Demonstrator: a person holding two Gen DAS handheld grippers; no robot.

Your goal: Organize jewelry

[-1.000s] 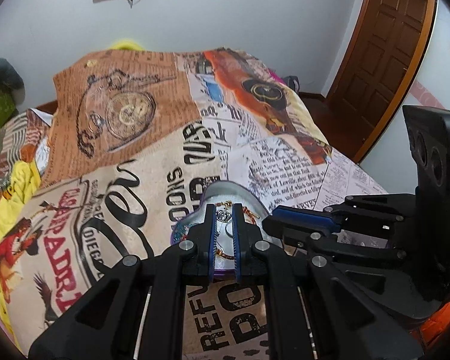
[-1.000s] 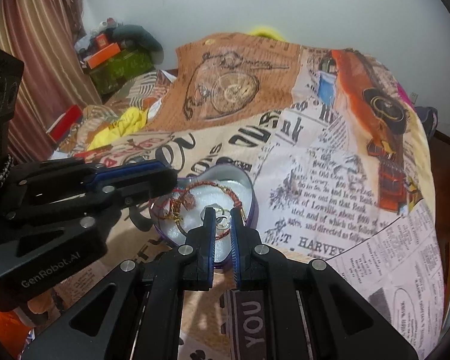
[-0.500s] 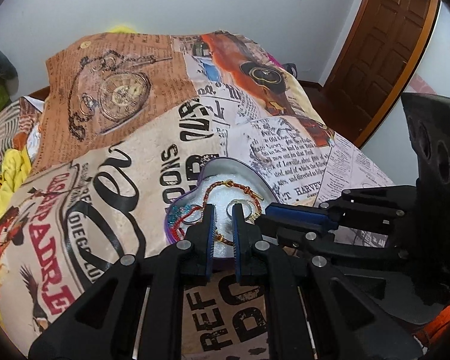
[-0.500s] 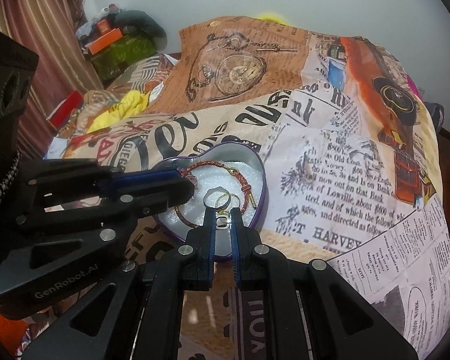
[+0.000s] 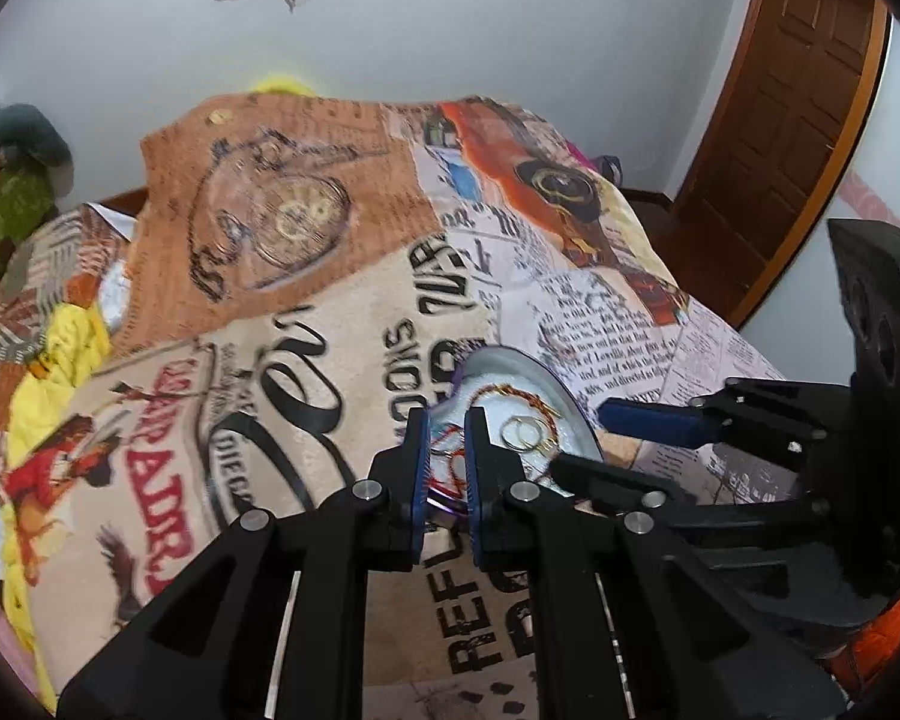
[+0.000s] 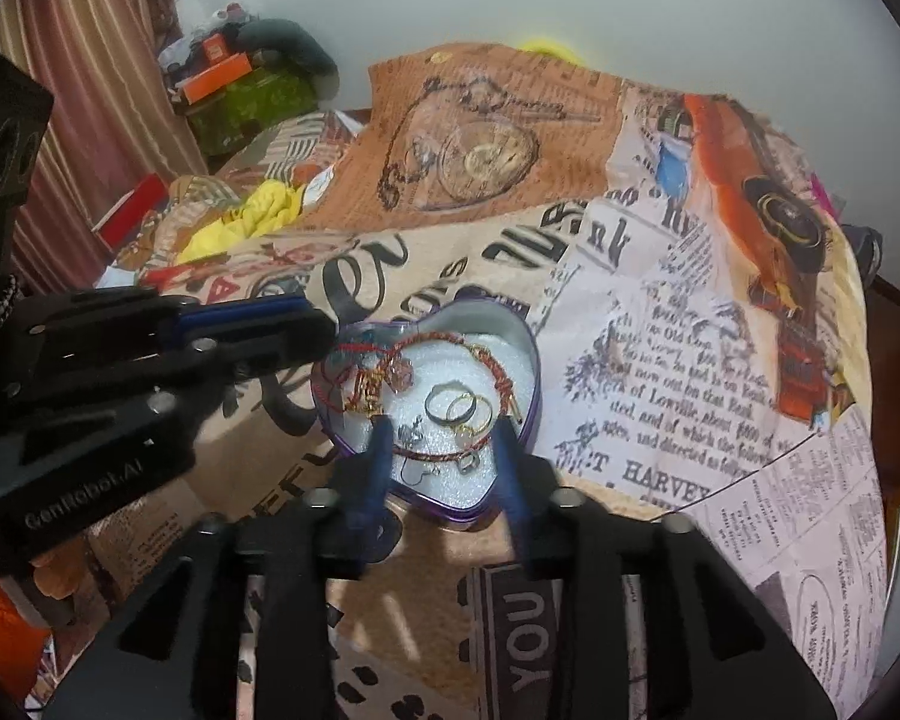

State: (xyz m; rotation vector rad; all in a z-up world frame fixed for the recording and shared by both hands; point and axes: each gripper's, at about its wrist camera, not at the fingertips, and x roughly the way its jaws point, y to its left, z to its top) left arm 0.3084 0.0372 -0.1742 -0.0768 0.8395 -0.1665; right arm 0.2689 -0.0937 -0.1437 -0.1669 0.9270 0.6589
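Observation:
A purple heart-shaped tin [image 6: 525, 336] lies on the printed bedspread, lined with white foam. In it are a red-and-gold bracelet [image 6: 498, 372], rings [image 6: 456, 408], a red cord [image 6: 360, 351] and small charms. The tin also shows in the left wrist view [image 5: 546, 381]. My right gripper [image 6: 444, 438] is open over the tin's near edge, its blue fingers astride the jewelry and blurred. My left gripper [image 5: 448, 420] has its jaws nearly together at the tin's left edge, with nothing seen between them; from the right wrist view it [image 6: 306, 324] sits at the tin's left rim.
The bedspread [image 6: 660, 312] covers the whole bed. Yellow cloth [image 6: 252, 216] and boxes [image 6: 222, 75] pile at the far left by a curtain. A wooden door [image 5: 798, 90] stands at the right behind the bed.
My right gripper has opened wide over the tin. My left gripper has shifted left to the tin's edge. Both views have pulled back a little.

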